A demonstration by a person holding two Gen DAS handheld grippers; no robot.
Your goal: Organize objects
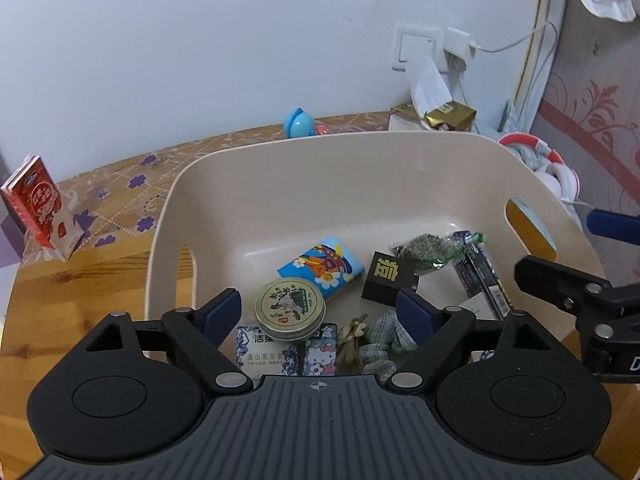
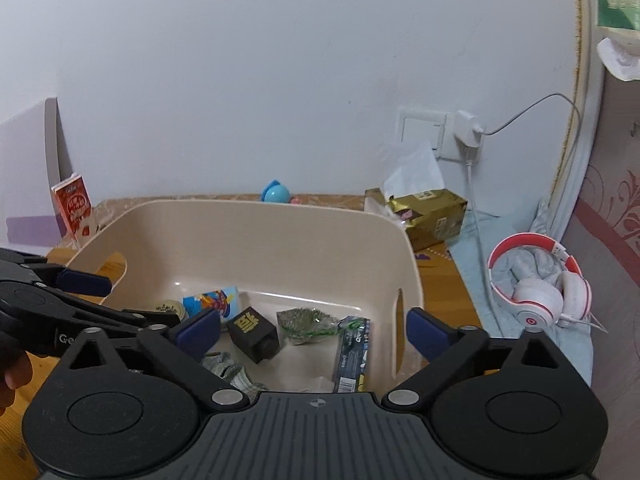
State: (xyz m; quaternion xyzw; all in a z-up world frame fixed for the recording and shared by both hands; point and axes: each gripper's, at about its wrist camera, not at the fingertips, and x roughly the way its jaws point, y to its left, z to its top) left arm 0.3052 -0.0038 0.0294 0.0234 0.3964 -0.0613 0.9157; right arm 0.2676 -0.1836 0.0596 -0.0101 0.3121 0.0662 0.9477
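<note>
A beige plastic bin (image 1: 304,160) (image 2: 256,224) sits on the wooden table and holds several small items: a round tin (image 1: 290,308), a blue cartoon packet (image 1: 322,266) (image 2: 212,300), a black cube (image 1: 387,284) (image 2: 253,330), a green foil packet (image 1: 430,254) (image 2: 306,320), a dark tube box (image 1: 482,280) (image 2: 352,354), a grey cloth toy (image 1: 378,340) and a Hello Kitty card (image 1: 320,356). My left gripper (image 1: 320,312) is open and empty above the bin's near side. My right gripper (image 2: 312,334) is open and empty over the bin's near right side.
A red and white carton (image 1: 40,204) (image 2: 76,206) stands at the table's left. A blue ball toy (image 1: 299,122) (image 2: 276,192) and a gold tissue pack (image 1: 450,114) (image 2: 430,214) lie behind the bin. Red and white headphones (image 2: 540,280) lie at the right. A charger cable (image 2: 472,200) hangs from the wall socket.
</note>
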